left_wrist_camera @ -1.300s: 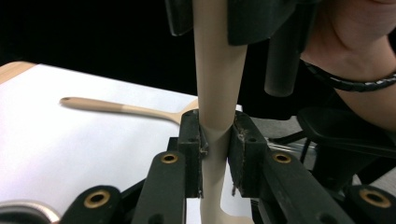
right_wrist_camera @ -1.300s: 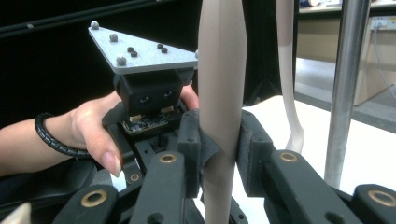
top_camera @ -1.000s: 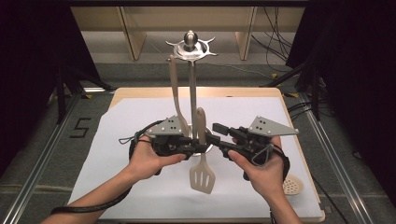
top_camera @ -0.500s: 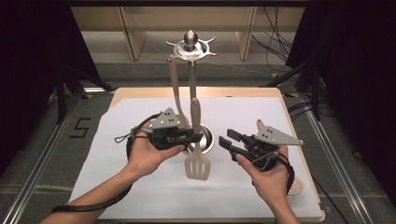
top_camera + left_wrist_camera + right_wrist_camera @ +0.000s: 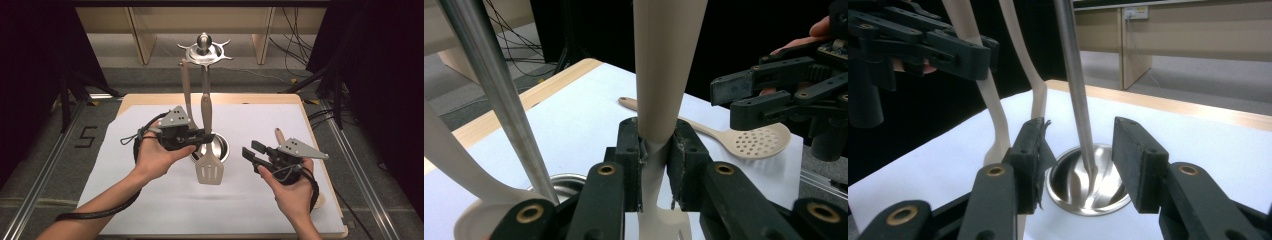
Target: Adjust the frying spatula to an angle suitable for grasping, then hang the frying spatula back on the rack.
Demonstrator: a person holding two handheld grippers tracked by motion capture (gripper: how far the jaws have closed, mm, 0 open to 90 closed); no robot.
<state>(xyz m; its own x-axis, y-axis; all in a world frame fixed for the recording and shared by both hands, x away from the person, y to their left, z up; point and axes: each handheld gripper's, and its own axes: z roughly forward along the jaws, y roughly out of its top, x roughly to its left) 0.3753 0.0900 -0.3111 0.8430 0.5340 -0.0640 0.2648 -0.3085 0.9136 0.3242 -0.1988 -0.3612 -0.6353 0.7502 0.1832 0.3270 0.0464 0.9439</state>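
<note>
Hanging the slotted spatula on the utensil stand

Covering most of the table (image 5: 320, 107) is a white sheet, with the steel utensil stand (image 5: 204, 50) at 12 o'clock of centre: round base on the sheet, pole rising to a star-shaped hook ring. One beige utensil (image 5: 186, 90) hangs from the ring at about 11 o'clock of the pole.

Left gripper (image 5: 192, 137) is clamped on the neck of the slotted spatula (image 5: 209, 170), pads pinching the handle just above the blade; the spatula stands upright beside the pole, blade down in front of the base, handle top up near the ring. Right gripper (image 5: 252, 152) sits at 4 o'clock of the base, jaws standing apart with nothing between them, pointing at the stand. A perforated spoon (image 5: 756, 142) lies flat on the sheet at 4 o'clock, by the right hand.

Step, as I judge it: hooking the spatula onto the ring, mid-way. Next move calls for lifting the handle end to a free hook, catching it there, then easing the left jaws off. The spoon looks next in line.
</note>
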